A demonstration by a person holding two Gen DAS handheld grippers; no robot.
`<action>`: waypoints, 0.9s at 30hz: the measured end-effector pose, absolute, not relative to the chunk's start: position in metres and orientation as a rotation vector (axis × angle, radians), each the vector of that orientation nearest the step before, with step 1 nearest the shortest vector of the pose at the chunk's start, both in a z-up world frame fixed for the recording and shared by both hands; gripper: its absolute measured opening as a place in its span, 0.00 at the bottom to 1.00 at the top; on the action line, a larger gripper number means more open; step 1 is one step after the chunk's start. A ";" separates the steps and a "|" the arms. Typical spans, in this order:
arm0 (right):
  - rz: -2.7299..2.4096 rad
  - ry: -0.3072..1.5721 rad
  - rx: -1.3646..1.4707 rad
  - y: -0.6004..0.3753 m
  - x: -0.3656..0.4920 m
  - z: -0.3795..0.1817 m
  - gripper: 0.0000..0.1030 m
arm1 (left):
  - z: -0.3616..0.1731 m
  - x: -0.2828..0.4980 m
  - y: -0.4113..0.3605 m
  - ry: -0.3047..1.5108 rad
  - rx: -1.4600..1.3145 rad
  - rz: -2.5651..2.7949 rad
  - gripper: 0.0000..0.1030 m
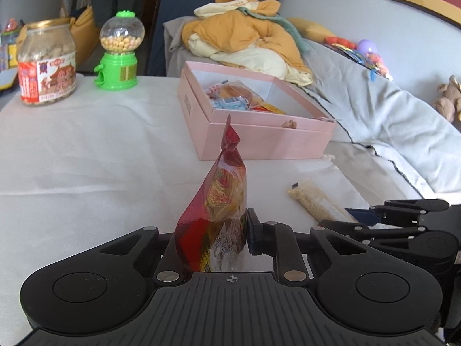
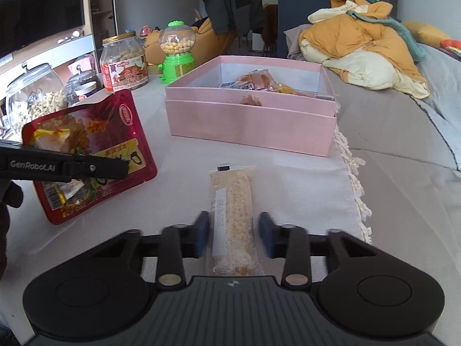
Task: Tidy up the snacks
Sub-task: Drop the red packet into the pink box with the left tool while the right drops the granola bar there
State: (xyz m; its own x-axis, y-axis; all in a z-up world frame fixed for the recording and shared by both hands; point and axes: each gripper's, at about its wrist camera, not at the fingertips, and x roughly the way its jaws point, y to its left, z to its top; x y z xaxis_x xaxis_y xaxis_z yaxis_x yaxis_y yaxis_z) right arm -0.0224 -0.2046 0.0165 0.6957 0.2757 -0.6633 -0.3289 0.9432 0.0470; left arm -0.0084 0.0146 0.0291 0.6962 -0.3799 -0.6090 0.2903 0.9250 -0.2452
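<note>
A red snack bag [image 1: 219, 201] stands on edge between the fingers of my left gripper [image 1: 213, 230], which is shut on it; from the right wrist view the same bag [image 2: 86, 144] tilts above the white cloth with the left gripper's finger [image 2: 95, 168] across it. A long pale crumbly bar in a clear wrapper [image 2: 233, 201] lies flat on the cloth. My right gripper [image 2: 234, 230] straddles its near end, open, with small gaps beside both pads. An open pink box [image 2: 245, 121] holding several wrapped snacks sits beyond.
A labelled peanut jar [image 2: 124, 63], a green candy dispenser [image 2: 177, 54] and a glass jar [image 2: 31, 101] stand at the back left. A grey sofa with an orange blanket [image 2: 360, 37] borders the table's fringed right edge [image 2: 354, 178].
</note>
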 end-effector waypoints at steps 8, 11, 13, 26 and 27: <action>0.383 0.715 -0.034 -0.213 -0.032 0.044 0.28 | 0.043 -0.014 0.011 0.689 -0.157 -0.402 0.20; 0.375 0.681 -0.036 -0.218 -0.032 0.059 0.28 | 0.056 -0.011 0.002 0.660 -0.147 -0.424 0.20; 0.367 0.665 -0.046 -0.221 -0.033 0.065 0.28 | 0.067 -0.005 -0.004 0.636 -0.147 -0.440 0.20; 0.361 0.710 -0.056 -0.220 -0.024 0.048 0.28 | 0.130 0.125 -0.036 0.489 -0.294 -0.340 0.25; 0.361 0.708 -0.064 -0.219 -0.026 0.047 0.28 | 0.128 0.128 -0.033 0.482 -0.305 -0.315 0.25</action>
State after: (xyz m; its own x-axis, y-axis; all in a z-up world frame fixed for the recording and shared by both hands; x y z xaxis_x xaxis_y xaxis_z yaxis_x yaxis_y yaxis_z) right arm -0.0262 -0.2194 0.0471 0.7007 0.3019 -0.6464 -0.3451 0.9364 0.0633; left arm 0.1278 -0.0334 0.1284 0.8402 -0.3639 -0.4021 0.2221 0.9073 -0.3571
